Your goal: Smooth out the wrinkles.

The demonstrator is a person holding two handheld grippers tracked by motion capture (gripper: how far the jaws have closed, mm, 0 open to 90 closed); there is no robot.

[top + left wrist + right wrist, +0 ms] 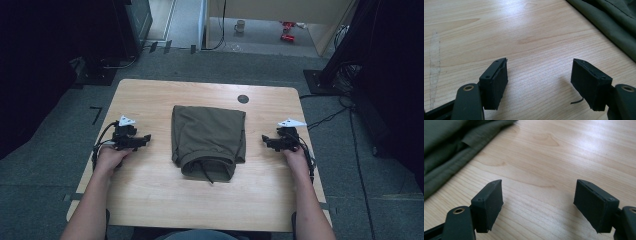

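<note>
A folded olive-green garment (208, 137) lay flat near the middle of the wooden table (150, 195), its waistband end turned toward the person, with a dark drawstring (206, 171) curling out of that end onto the wood. The left gripper (142, 140) rested low over the table to the left of the garment, apart from it, held in the person's left hand (111, 156); its jaws stood wide with bare wood between them. In the left gripper view the gripper (539, 80) showed both black pads parted, and the garment (614, 22) filled the upper right corner, clear of the pads. The right gripper (269, 142) sat on the opposite side, to the right of the garment, in the right hand (296, 156), also apart from the cloth. In the right gripper view its jaws (537, 202) gaped just as wide, gripping nothing, while the garment's (451, 150) seamed edge ran across the upper left. A small dark round mark (243, 99) sat on the table beyond the garment.
</note>
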